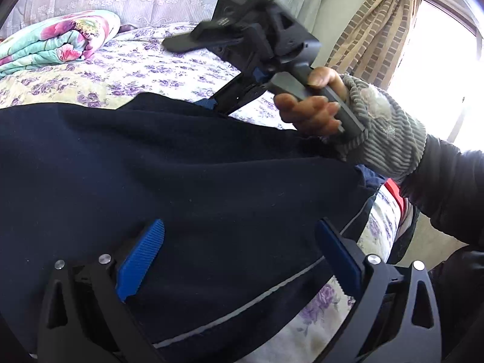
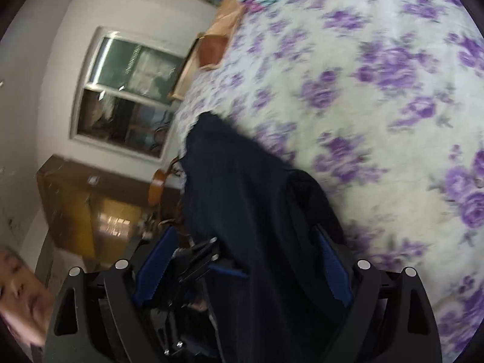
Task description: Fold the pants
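Dark navy pants (image 1: 181, 166) lie across a bed covered by a purple-flowered sheet (image 1: 151, 69), their long axis running side to side in the left wrist view, one piped edge hanging toward the bed's near side. The left gripper (image 1: 239, 260) stands spread wide directly over the cloth, its blue pads clear of the fabric on either side. The right gripper (image 2: 242, 269), held in a hand (image 1: 311, 106) with a grey knit cuff, is also spread wide, with a fold of the pants between its jaws but unpinched. Both sit about equally near; the next grasp likely takes the near edge.
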`<action>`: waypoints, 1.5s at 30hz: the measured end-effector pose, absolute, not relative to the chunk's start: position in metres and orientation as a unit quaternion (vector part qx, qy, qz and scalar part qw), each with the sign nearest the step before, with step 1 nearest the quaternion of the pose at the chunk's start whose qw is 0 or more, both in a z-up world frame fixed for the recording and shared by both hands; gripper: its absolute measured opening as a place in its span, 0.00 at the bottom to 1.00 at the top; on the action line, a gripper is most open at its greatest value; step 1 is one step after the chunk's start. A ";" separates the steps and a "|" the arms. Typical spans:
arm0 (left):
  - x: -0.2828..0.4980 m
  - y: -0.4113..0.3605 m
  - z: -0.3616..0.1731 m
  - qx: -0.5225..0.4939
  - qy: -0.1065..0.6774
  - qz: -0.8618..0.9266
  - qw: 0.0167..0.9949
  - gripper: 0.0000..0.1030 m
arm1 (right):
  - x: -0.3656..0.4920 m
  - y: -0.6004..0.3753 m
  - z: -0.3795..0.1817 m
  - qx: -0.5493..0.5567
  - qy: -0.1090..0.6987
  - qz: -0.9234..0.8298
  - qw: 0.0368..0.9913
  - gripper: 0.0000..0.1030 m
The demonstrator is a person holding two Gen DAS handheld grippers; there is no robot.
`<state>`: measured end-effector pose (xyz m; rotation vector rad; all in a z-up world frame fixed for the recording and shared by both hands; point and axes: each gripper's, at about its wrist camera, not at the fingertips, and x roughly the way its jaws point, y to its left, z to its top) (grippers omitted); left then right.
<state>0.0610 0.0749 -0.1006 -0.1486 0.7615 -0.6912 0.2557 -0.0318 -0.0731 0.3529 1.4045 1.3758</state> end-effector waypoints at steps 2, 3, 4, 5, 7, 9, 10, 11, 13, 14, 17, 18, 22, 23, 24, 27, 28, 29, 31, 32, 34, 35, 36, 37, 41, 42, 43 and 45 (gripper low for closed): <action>0.058 0.075 -0.100 -0.072 0.363 -0.333 0.868 0.95 | 0.258 -0.031 -0.070 0.155 0.584 0.595 0.529 0.91; 0.058 0.075 -0.100 -0.073 0.362 -0.334 0.867 0.95 | 0.263 -0.030 -0.071 0.167 0.581 0.596 0.529 0.93; 0.058 0.075 -0.099 -0.073 0.361 -0.334 0.867 0.95 | 0.267 -0.028 -0.073 0.180 0.579 0.595 0.527 0.94; 0.058 0.075 -0.099 -0.073 0.361 -0.334 0.867 0.95 | 0.271 -0.024 -0.075 0.195 0.579 0.596 0.521 0.94; 0.058 0.074 -0.099 -0.074 0.361 -0.335 0.867 0.95 | 0.278 -0.014 -0.085 0.206 0.590 0.582 0.520 0.96; 0.058 0.074 -0.099 -0.074 0.361 -0.335 0.867 0.95 | 0.280 -0.005 -0.090 0.208 0.601 0.569 0.521 0.97; 0.058 0.074 -0.099 -0.074 0.361 -0.335 0.867 0.95 | 0.282 -0.007 -0.089 0.214 0.595 0.560 0.535 0.97; 0.058 0.074 -0.099 -0.074 0.360 -0.335 0.867 0.95 | 0.284 -0.014 -0.087 0.231 0.585 0.554 0.545 0.97; 0.058 0.074 -0.099 -0.074 0.360 -0.336 0.867 0.95 | 0.294 -0.035 -0.083 0.290 0.558 0.539 0.560 0.97; 0.059 0.075 -0.099 -0.075 0.359 -0.337 0.867 0.95 | 0.300 -0.048 -0.079 0.323 0.535 0.535 0.568 0.97; 0.059 0.074 -0.099 -0.075 0.359 -0.337 0.867 0.95 | 0.313 -0.078 -0.071 0.371 0.502 0.526 0.578 0.97; 0.059 0.074 -0.099 -0.075 0.359 -0.337 0.867 0.95 | 0.314 -0.080 -0.071 0.369 0.506 0.526 0.576 0.97; 0.059 0.074 -0.099 -0.075 0.359 -0.337 0.867 0.95 | 0.300 -0.055 -0.077 0.262 0.568 0.520 0.582 0.97; 0.059 0.074 -0.099 -0.075 0.359 -0.337 0.867 0.95 | 0.295 -0.047 -0.080 0.246 0.581 0.527 0.570 0.97; 0.059 0.074 -0.099 -0.075 0.359 -0.337 0.867 0.95 | 0.290 -0.038 -0.082 0.222 0.593 0.532 0.563 0.97; 0.059 0.074 -0.099 -0.075 0.359 -0.337 0.867 0.95 | 0.279 -0.027 -0.081 0.180 0.603 0.563 0.536 0.97; 0.059 0.074 -0.099 -0.075 0.359 -0.337 0.867 0.95 | 0.275 -0.024 -0.077 0.170 0.600 0.577 0.527 0.97; 0.059 0.074 -0.099 -0.075 0.359 -0.337 0.867 0.95 | 0.271 -0.021 -0.073 0.158 0.595 0.584 0.529 0.97; 0.059 0.074 -0.099 -0.075 0.359 -0.337 0.867 0.95 | 0.267 -0.017 -0.071 0.130 0.587 0.578 0.552 0.92; 0.059 0.074 -0.099 -0.075 0.359 -0.337 0.867 0.95 | 0.266 -0.011 -0.072 0.108 0.586 0.565 0.570 0.78; 0.059 0.074 -0.099 -0.075 0.359 -0.337 0.867 0.95 | 0.267 -0.007 -0.077 0.081 0.596 0.528 0.599 0.52; 0.059 0.074 -0.099 -0.075 0.359 -0.337 0.867 0.95 | 0.268 -0.007 -0.081 0.087 0.598 0.516 0.607 0.44; 0.059 0.074 -0.099 -0.075 0.359 -0.337 0.867 0.95 | 0.269 -0.010 -0.082 0.098 0.593 0.510 0.615 0.39; 0.059 0.074 -0.099 -0.075 0.359 -0.337 0.867 0.95 | 0.269 -0.013 -0.083 0.108 0.589 0.506 0.620 0.37; 0.059 0.074 -0.099 -0.075 0.359 -0.338 0.867 0.95 | 0.270 -0.035 -0.085 0.187 0.570 0.490 0.632 0.29; 0.059 0.074 -0.099 -0.075 0.359 -0.337 0.867 0.95 | 0.269 -0.037 -0.083 0.186 0.565 0.482 0.643 0.21; 0.059 0.074 -0.099 -0.075 0.359 -0.337 0.867 0.95 | 0.268 -0.036 -0.081 0.181 0.563 0.478 0.650 0.17; 0.059 0.074 -0.099 -0.075 0.359 -0.337 0.867 0.95 | 0.267 -0.032 -0.080 0.163 0.560 0.465 0.665 0.13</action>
